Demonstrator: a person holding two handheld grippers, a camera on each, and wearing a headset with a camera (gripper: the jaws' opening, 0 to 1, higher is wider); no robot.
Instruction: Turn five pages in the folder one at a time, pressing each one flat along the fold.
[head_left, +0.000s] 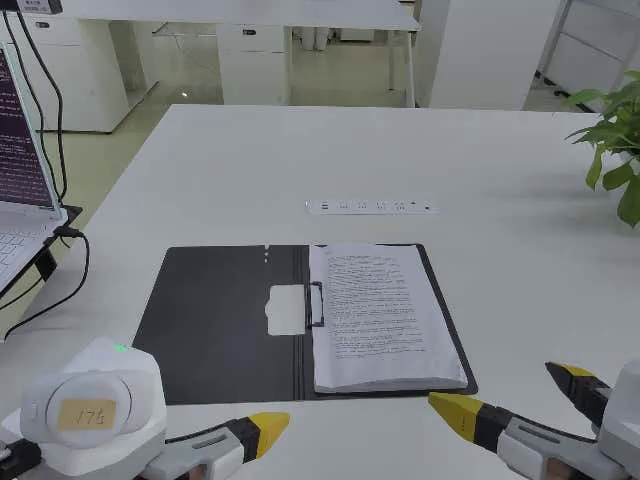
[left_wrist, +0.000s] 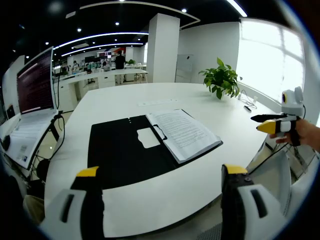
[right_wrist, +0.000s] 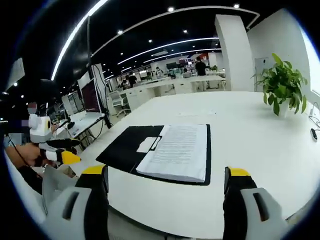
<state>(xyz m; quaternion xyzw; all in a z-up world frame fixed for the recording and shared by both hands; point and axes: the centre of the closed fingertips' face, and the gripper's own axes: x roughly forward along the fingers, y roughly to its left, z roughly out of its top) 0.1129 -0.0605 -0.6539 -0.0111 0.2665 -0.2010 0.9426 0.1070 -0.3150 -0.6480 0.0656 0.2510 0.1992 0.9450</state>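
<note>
You are holding both grippers on the near side of the folder, apart from it and touching nothing. The left gripper is standing wide open, its two yellow-tipped jaws well apart with nothing between them. In the head view it is sitting at seven o'clock, with one yellow tip pointing toward three o'clock. The right gripper is sitting at five o'clock in that view. Its jaws are likewise spread wide and gripping nothing, and their tips are pointing toward ten o'clock, near the folder's near right corner. In the left gripper view your hand is showing at three o'clock, wrapped around the right gripper.

The black folder is lying open and flat on the white table, at twelve o'clock from both grippers. The stack of printed pages is resting on its right half, at three o'clock from the fold, with the top page lying flat. A clip is sitting along the stack's fold-side edge. Just beside the clip, at nine o'clock, a white patch is showing on the bare black inside cover.

Beyond the folder, at twelve o'clock, a white power strip is lying on the table. An open laptop is standing at ten o'clock and a potted plant at two o'clock.
</note>
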